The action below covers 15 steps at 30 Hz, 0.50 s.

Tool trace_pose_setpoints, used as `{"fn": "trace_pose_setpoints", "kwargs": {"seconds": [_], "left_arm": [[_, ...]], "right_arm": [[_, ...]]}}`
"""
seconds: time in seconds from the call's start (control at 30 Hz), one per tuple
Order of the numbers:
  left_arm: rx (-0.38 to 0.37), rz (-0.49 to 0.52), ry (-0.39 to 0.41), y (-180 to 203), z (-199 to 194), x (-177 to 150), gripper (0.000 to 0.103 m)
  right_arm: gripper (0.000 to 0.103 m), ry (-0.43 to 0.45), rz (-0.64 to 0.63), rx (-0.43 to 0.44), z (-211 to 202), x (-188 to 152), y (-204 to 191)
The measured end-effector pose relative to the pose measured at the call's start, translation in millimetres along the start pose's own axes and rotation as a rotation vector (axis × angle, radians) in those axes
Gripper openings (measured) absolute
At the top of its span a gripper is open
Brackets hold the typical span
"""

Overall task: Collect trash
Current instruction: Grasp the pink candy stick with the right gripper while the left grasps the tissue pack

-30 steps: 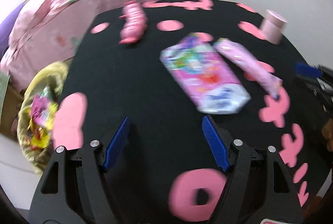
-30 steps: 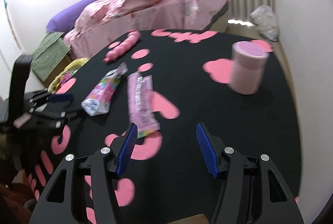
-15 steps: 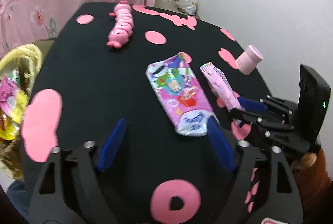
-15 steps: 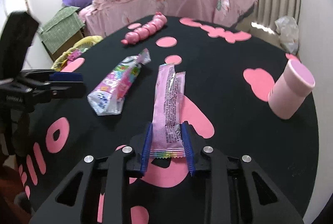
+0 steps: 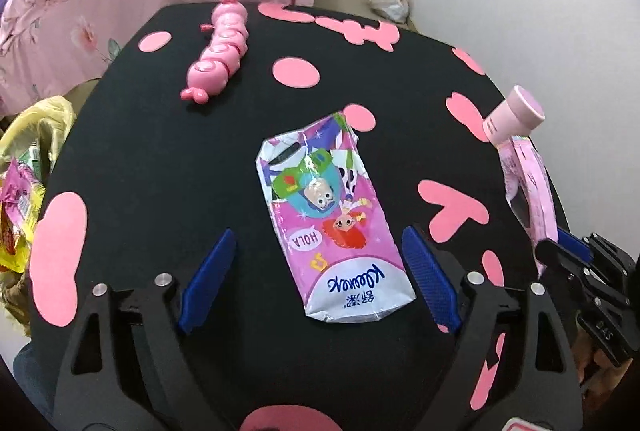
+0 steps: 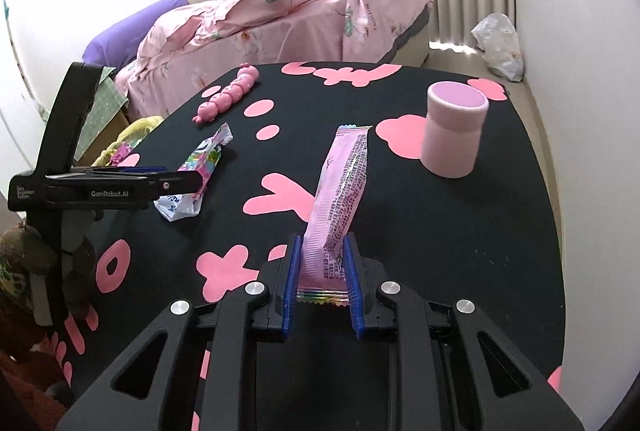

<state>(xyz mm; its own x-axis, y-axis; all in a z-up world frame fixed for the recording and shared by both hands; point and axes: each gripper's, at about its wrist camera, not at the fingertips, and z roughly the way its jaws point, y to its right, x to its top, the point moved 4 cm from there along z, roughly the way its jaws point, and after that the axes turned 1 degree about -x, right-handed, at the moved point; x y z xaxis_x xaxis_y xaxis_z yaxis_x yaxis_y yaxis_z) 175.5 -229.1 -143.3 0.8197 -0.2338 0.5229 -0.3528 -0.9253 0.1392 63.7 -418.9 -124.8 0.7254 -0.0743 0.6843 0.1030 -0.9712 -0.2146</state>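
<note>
While the right gripper (image 6: pixel 320 271) is clamping the near end of a long pink wrapper (image 6: pixel 340 191), its jaws having just been closing on it, I am seeing the wrapper lifting off the table (image 6: pixel 460 231), far end tilting up toward the pink cylindrical container (image 6: pixel 454 129). The wrapper is thin crinkled film, crimped at both ends, with small dark print down one side.

The left gripper (image 5: pixel 316 279) is hovering spread wide, jaws having just been narrowing slightly, pads clear of the flattened tissue pack (image 5: pixel 332 219) lying between them. That pack is glossy soft plastic, wrinkled, printed with cartoon figures, white at the near end.

The table is covered in matte black cloth with flat pink cut-out shapes. A segmented pink plastic caterpillar toy (image 5: pixel 220 55) is lying toward the far edge, well apart from the pack. Off the table's left side a yellow bag (image 5: pixel 28 167) is holding bright wrappers. A pink floral quilt (image 6: pixel 280 19) is heaped behind.
</note>
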Motion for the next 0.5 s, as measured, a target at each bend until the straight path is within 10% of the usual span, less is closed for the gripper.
{"fn": "trace_pose_setpoints", "kwargs": {"seconds": [0.17,0.33,0.5], "left_arm": [[0.019,-0.010,0.018,-5.8,-7.4,-7.6,0.064],[-0.006,-0.039,0.033,-19.7,-15.5,-13.0,0.024],[-0.042,-0.080,0.068,-33.3,-30.3,-17.8,0.017]], "right_arm": [[0.022,0.018,0.018,0.015,-2.3,4.0,-6.2],[0.022,0.037,-0.016,0.007,-7.6,8.6,-19.8],[0.022,0.044,-0.049,-0.002,-13.3,12.8,-31.0]]}}
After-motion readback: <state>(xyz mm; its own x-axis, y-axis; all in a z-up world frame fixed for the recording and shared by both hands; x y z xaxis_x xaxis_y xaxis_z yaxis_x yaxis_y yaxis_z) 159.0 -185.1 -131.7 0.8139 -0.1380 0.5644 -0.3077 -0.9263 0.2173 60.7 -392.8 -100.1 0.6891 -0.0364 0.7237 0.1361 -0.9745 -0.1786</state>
